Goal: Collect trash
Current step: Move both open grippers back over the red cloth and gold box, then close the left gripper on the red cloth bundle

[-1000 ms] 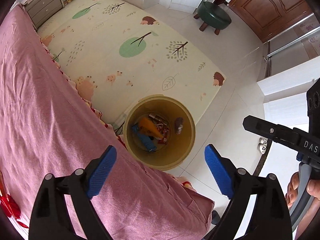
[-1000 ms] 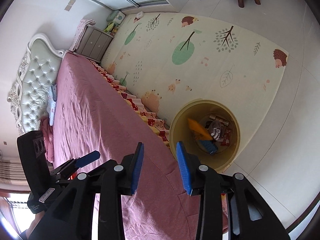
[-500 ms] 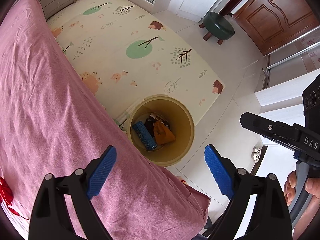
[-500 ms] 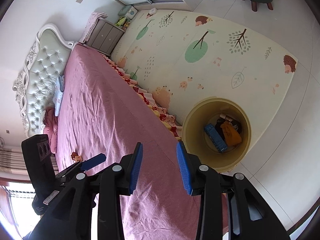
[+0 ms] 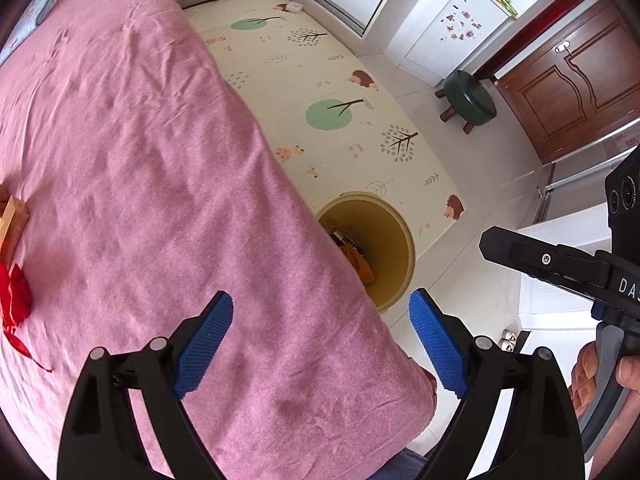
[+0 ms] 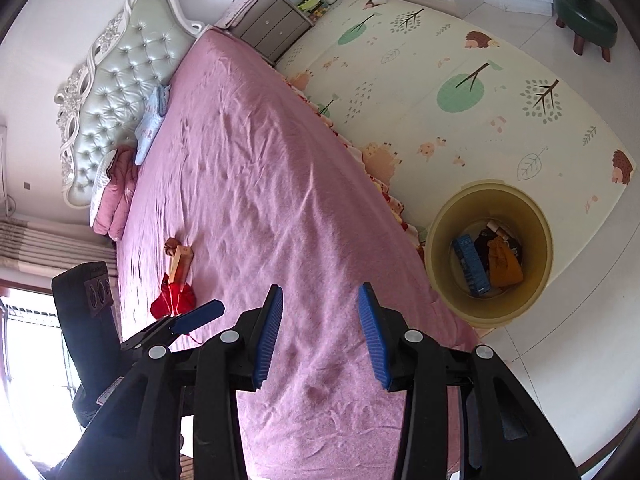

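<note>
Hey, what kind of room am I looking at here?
Most likely a home bedroom, perhaps shared with a child: a bed with a tufted headboard, a nightstand beside it, and a cartoon play mat on the floor.

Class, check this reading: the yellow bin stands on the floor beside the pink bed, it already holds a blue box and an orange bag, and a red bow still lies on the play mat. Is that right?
One detail is wrong. The red bow lies on the pink bed, next to a small tan box, not on the play mat. The right wrist view shows it. The rest stands: the yellow bin is on the floor beside the bed, holding the blue box and orange bag.
</note>
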Demonstrator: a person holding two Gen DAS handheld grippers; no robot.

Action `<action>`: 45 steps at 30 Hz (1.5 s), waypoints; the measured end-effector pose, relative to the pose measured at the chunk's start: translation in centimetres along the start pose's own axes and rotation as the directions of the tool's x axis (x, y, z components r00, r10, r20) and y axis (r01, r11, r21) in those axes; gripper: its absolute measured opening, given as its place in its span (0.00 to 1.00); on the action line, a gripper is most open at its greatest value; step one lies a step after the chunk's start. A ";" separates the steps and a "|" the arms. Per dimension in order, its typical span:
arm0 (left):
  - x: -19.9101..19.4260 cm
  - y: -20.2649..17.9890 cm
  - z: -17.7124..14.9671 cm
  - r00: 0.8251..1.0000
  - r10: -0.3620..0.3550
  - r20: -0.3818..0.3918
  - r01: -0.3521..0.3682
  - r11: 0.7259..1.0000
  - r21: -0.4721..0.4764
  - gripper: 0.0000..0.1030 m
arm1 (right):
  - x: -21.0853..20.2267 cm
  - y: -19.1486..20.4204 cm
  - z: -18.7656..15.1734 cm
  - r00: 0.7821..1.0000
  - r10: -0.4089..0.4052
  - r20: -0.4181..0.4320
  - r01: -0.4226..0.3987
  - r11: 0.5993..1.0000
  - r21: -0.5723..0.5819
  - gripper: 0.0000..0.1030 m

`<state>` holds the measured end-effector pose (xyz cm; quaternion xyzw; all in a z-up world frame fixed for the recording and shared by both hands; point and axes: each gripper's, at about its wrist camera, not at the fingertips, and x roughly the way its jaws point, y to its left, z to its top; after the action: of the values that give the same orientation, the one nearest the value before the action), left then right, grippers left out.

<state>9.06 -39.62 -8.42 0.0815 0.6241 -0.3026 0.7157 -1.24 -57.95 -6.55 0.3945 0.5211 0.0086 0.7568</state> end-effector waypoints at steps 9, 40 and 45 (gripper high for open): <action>-5.0 8.5 -5.6 0.997 0.038 0.062 -0.028 0.988 -0.155 0.87 | 5.0 8.9 -4.1 0.993 0.037 -0.109 -0.051 0.990 -0.128 0.38; -9.1 33.6 -10.4 0.983 0.165 0.079 -0.111 0.883 -0.455 0.87 | 22.6 28.3 -5.8 0.956 -0.014 -0.293 -0.085 0.943 -0.323 0.56; -7.3 36.2 -9.0 0.986 0.161 0.043 -0.124 0.884 -0.451 0.87 | 25.6 29.0 -5.0 0.947 -0.017 -0.322 -0.088 0.947 -0.309 0.56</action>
<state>20.60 -3.68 -12.88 -0.0514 0.6406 -0.1007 0.7595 18.05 -24.18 -9.71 0.2696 0.6213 0.1706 0.7157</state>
